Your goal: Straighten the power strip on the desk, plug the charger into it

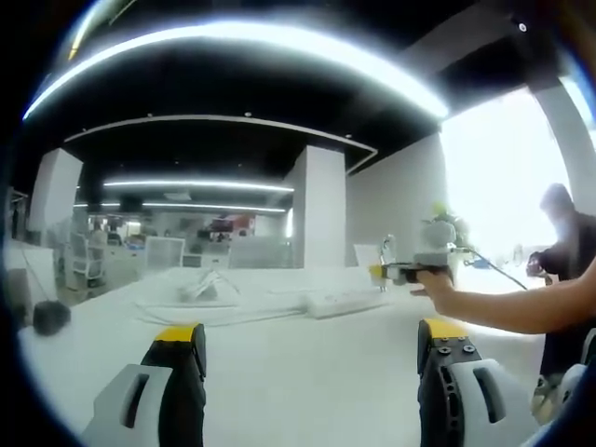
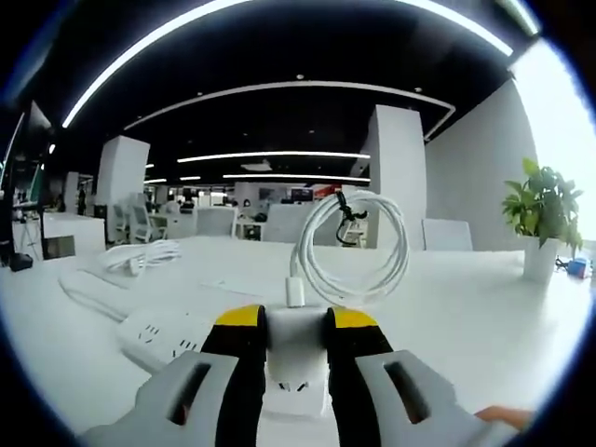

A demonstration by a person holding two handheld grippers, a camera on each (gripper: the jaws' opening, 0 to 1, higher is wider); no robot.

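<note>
Item: charger (image 2: 296, 358) pinched in right gripper (image 2: 296, 346), above desk (image 2: 447, 307); left gripper (image 1: 312, 349) spread, empty.
Risk: power strip (image 2: 163, 337) lies askew toward the desk's left edge; coiled cable (image 2: 358, 244) hanging off the charger may snag or drag it during plugging.

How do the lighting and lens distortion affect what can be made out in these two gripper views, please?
In the left gripper view, the window is blown out, the person beside it is a dark silhouette, and the ceiling light strip bows into an arc. In the right gripper view, lighting is more even: the charger between the right gripper jaws and its coiled cable read clearly, though the ceiling lines curve.
</note>
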